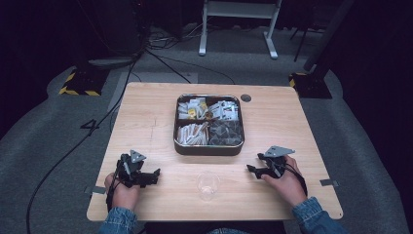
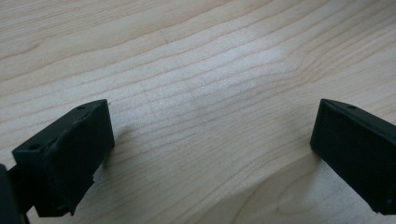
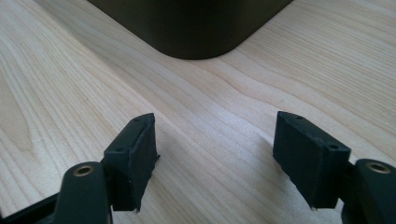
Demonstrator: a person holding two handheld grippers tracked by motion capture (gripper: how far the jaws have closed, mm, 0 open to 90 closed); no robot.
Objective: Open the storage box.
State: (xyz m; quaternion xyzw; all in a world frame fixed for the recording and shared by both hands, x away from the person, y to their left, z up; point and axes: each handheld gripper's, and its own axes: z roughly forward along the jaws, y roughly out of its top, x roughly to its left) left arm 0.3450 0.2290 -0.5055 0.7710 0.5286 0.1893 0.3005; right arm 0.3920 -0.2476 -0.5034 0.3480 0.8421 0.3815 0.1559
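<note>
We rest both grippers, left [image 1: 157, 172] and right [image 1: 249, 167], jaws apart and empty; between them stands the clear plastic cup [image 1: 207, 185], probably light, slippery, easily crushed: grip gently mid-wall

table [image 1: 146, 122]: light wood, bare at the near edge | floor [image 1: 53, 131]: grey carpet | cable [image 1: 68, 151]: black, runs across the floor left of the table | white frame [image 1: 238, 24]: stands on the floor behind the table
</note>
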